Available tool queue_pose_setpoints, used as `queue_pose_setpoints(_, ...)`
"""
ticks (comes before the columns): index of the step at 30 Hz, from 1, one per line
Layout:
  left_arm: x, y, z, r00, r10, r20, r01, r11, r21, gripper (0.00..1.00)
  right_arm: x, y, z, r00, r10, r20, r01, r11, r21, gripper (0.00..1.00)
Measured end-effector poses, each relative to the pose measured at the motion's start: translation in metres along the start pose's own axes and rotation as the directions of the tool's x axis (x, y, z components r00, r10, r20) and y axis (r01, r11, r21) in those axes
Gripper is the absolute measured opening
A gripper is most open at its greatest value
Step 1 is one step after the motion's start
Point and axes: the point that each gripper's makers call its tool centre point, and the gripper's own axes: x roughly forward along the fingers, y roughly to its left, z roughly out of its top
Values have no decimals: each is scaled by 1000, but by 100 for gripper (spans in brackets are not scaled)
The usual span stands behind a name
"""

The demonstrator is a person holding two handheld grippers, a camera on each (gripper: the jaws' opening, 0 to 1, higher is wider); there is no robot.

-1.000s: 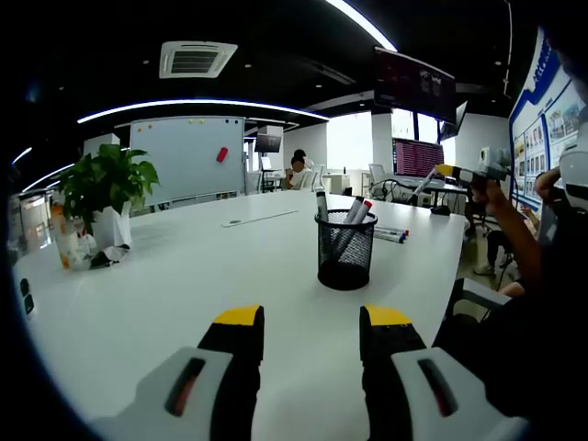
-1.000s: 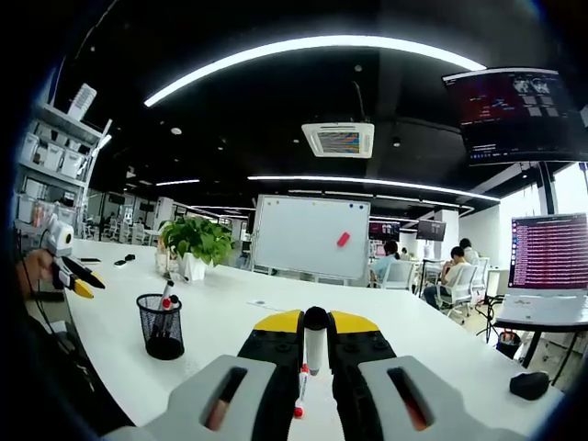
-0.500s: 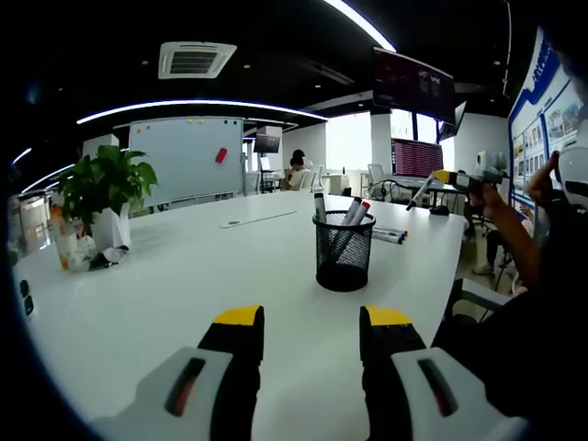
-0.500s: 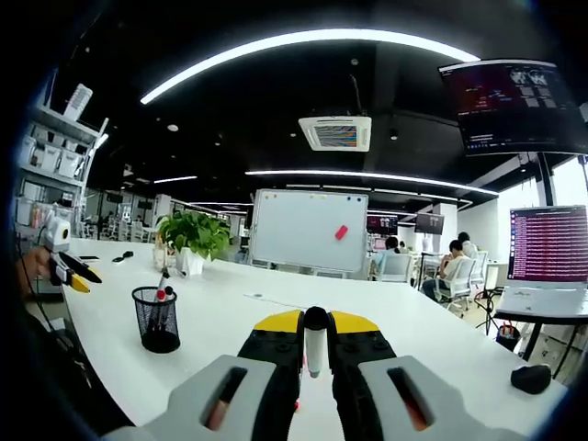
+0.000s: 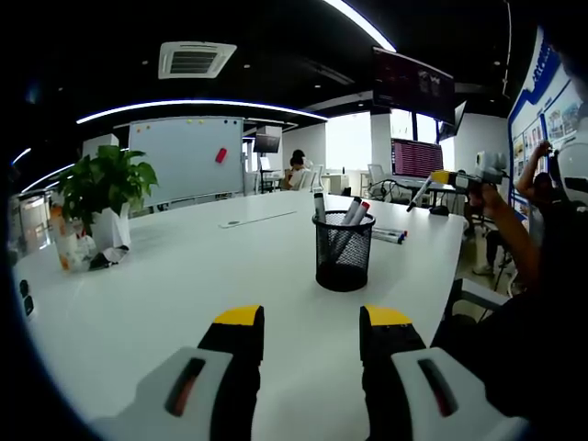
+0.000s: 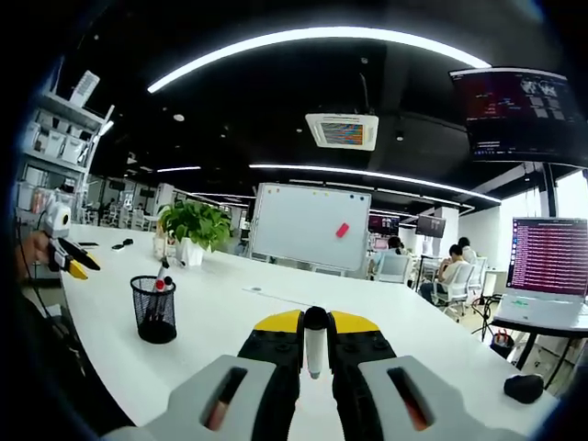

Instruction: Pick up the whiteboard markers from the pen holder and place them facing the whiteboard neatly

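Plainly seen in the left gripper view: black-and-yellow left gripper (image 5: 312,322) low over the long white table (image 5: 184,276), jaws standing well apart with nothing between them. Just ahead, a black wire-mesh pen holder (image 5: 344,250) upright on the table, with a few whiteboard markers (image 5: 355,213) leaning out of its top; caps red and dark, exact count hard to make out through the mesh. Beyond it, more markers lying flat (image 5: 390,235) near the far table edge, small and blurred. Farther back, a white whiteboard on a stand (image 5: 186,159) with a red magnet, and a green potted plant (image 5: 106,188) at the table's left. At right, a raised forearm carrying the right gripper (image 5: 439,175), partly cut off by the frame edge.

From the right gripper view: right gripper (image 6: 315,327) clamped on a white-barrelled marker (image 6: 314,343), jaws closed tight around it; lower end of the barrel hidden between the jaws. Pen holder (image 6: 152,309) well apart to the left, whiteboard (image 6: 310,227) straight ahead across the table. Left gripper (image 6: 70,260) at the far left edge, half cut off.
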Motion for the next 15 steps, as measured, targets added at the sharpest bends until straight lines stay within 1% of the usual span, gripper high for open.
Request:
queue_pose_setpoints(4, 0, 0, 0, 1000, 1, 1, -1, 1000, 2, 43, 1, -3, -3, 1000, -3, -2, 3, 1000, 20, 13)
queue_pose_setpoints(8, -2, 2, 4, 1000, 7, 8, -7, 1000, 5, 43, 2, -6, -8, 1000, -13, -22, 14, 999, 41, 13)
queue_pose_setpoints(12, -3, 3, 8, 1000, 11, 17, -11, 1000, 11, 43, 1, -5, -5, 1000, -14, -10, 14, 999, 42, 13)
queue_pose_setpoints(15, -3, 3, 7, 1000, 11, 15, -11, 1000, 10, 43, 2, -5, -9, 1000, -10, -22, 11, 999, 39, 13)
